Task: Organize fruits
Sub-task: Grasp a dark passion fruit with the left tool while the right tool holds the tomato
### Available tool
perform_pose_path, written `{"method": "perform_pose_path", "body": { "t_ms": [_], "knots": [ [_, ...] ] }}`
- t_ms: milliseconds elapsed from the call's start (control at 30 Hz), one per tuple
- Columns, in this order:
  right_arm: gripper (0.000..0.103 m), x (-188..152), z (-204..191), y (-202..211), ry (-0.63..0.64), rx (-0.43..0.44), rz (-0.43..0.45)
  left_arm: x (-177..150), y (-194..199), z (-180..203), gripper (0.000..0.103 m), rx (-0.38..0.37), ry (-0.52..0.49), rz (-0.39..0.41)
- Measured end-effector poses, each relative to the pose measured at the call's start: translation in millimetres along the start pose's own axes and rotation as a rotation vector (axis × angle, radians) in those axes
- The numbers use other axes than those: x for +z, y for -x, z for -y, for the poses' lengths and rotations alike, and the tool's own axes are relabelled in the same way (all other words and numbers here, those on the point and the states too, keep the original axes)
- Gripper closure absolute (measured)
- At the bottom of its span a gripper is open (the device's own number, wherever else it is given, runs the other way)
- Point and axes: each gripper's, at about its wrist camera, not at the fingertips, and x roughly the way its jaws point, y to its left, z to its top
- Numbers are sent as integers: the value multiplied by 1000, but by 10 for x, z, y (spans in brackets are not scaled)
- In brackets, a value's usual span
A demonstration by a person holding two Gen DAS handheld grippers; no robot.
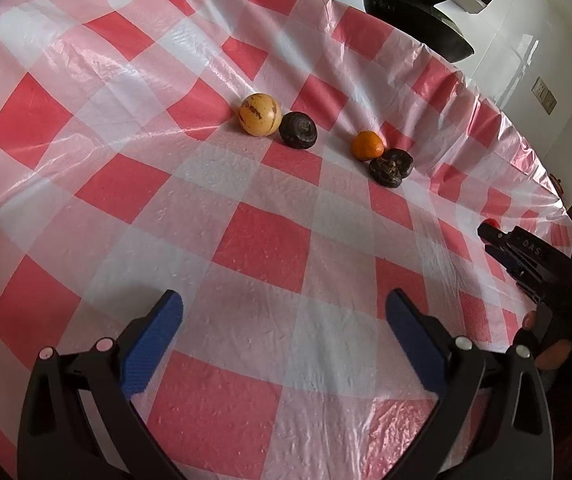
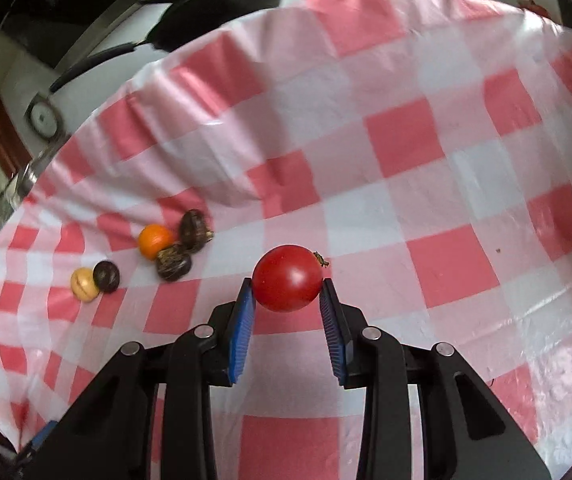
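Note:
A red tomato (image 2: 287,278) sits between the blue pads of my right gripper (image 2: 287,286), which is shut on it above the checked cloth. In the left wrist view the right gripper (image 1: 490,236) shows at the right edge with a bit of red at its tip. My left gripper (image 1: 284,306) is open and holds nothing. Far ahead of it lie a striped yellow fruit (image 1: 257,114) touching a dark fruit (image 1: 298,129), and an orange (image 1: 367,145) beside two dark fruits (image 1: 390,167). The same fruits appear left of the tomato: orange (image 2: 154,241), yellow fruit (image 2: 83,284).
A red and white checked tablecloth (image 1: 261,240) covers the table, wrinkled near its far edge. A black pan (image 1: 418,16) hangs beyond the far edge. A person's hand (image 1: 542,344) holds the right gripper's handle at the right side.

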Motion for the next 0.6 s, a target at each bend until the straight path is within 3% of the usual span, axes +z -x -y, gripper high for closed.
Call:
{"method": "perform_pose_path", "body": {
  "t_ms": [200,333,600],
  "knots": [
    [70,10,285,3,-131,91,15,11,-15,25,2,-2,7,-11],
    [70,14,269,8,-134,111,25,136,-193,166,2,9,30,-22],
    [70,11,306,26,-134,126,8,693,-1100,1157,3,168,-203,-61]
  ]
}}
